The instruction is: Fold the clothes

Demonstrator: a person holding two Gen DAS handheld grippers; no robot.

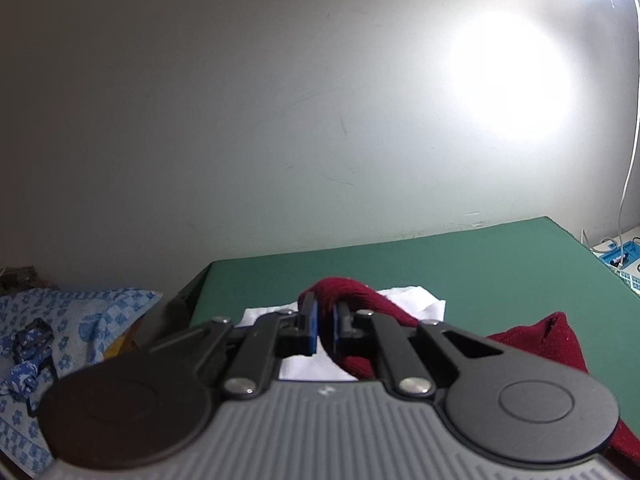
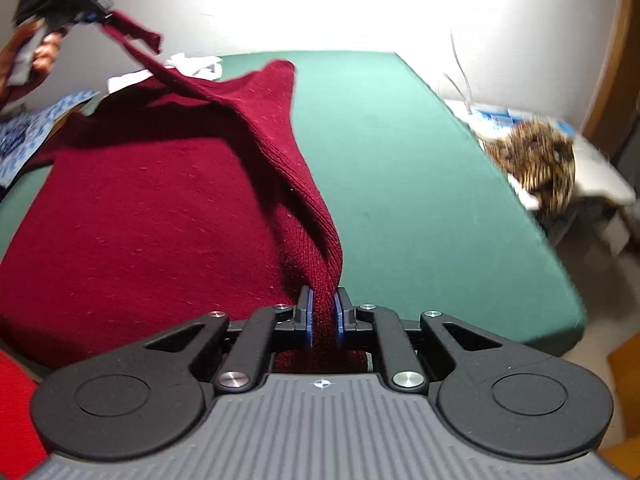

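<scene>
The right gripper (image 2: 323, 316) pinches a bunched edge of the maroon sweater (image 2: 152, 184) on the green bench (image 2: 420, 168). The left gripper (image 1: 325, 326) is clamped on another raised corner, stretching the knit between them.

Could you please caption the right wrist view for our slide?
Right gripper and left gripper pinch a maroon sweater over the green table.

A ribbed knit maroon sweater (image 2: 132, 208) lies on matt green cloth table cover (image 2: 400, 160); tongs (image 2: 323, 312) are matt black plastic.
</scene>
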